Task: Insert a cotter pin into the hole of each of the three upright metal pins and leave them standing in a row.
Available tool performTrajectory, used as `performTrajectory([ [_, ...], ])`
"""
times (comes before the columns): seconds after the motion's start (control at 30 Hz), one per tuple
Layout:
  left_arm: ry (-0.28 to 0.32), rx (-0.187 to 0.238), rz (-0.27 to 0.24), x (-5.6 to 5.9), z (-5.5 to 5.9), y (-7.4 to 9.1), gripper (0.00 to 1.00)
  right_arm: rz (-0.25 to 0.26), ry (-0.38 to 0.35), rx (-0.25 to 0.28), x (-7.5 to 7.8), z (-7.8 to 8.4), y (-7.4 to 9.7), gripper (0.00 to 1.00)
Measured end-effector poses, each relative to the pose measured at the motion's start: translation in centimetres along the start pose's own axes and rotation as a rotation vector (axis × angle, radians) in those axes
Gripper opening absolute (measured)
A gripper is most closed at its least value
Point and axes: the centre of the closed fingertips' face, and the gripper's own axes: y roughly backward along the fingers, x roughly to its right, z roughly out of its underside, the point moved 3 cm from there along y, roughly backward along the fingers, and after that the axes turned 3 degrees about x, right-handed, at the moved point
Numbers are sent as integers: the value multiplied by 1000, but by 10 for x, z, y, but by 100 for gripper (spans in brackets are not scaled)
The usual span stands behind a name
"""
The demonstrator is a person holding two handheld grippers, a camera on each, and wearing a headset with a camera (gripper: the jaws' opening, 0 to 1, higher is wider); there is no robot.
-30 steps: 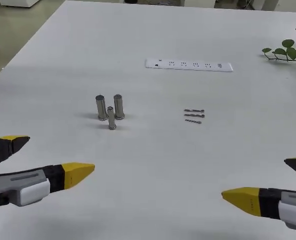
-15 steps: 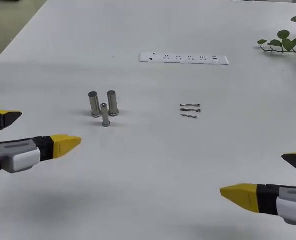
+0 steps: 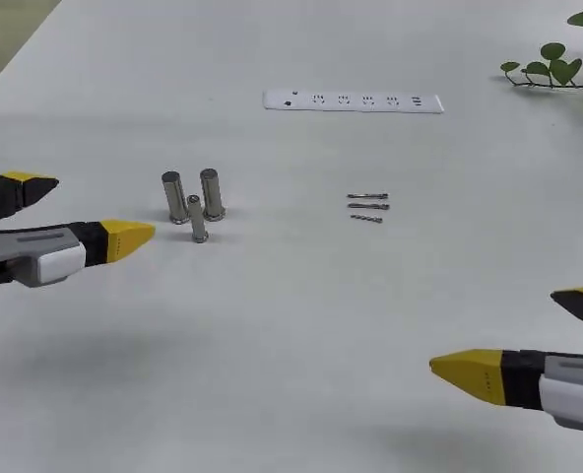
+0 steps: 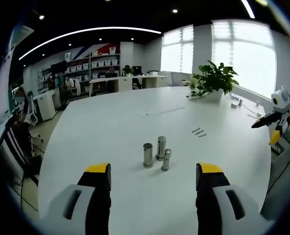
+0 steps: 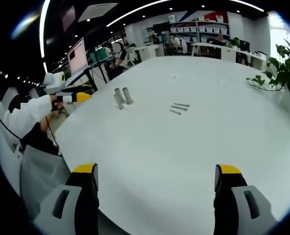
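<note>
Well, I see the white table (image 3: pixel 301 325) spread under everything. My left gripper (image 3: pixel 104 208) hovers at 9 o'clock in the head view, its jaws spread wide and empty. The right gripper (image 3: pixel 491 331) hangs at 4 o'clock, likewise gaping with nothing held. A power strip (image 3: pixel 353 101) lies flat at 12 o'clock. Three metal pins (image 3: pixel 193 202) stand upright in a tight cluster (two behind, a shorter one in front), near the left gripper's tips at their 3 o'clock. Three cotter pins (image 3: pixel 367 207) lie side by side on the table at 3 o'clock from that cluster, well apart from it.
</note>
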Motion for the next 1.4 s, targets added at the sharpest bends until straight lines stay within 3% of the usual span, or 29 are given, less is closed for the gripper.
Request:
performTrajectory([
  [0.33, 8, 31, 4, -15, -8, -17, 58, 21, -14, -9, 4, 2, 0, 97],
  [0.87, -18, 14, 43, -18, -6, -54, 44, 39, -40, -35, 9, 11, -1, 97],
  [1.4, -2, -27, 63, -15, 9, -85, 31, 59, -59, -53, 17, 16, 1, 96],
])
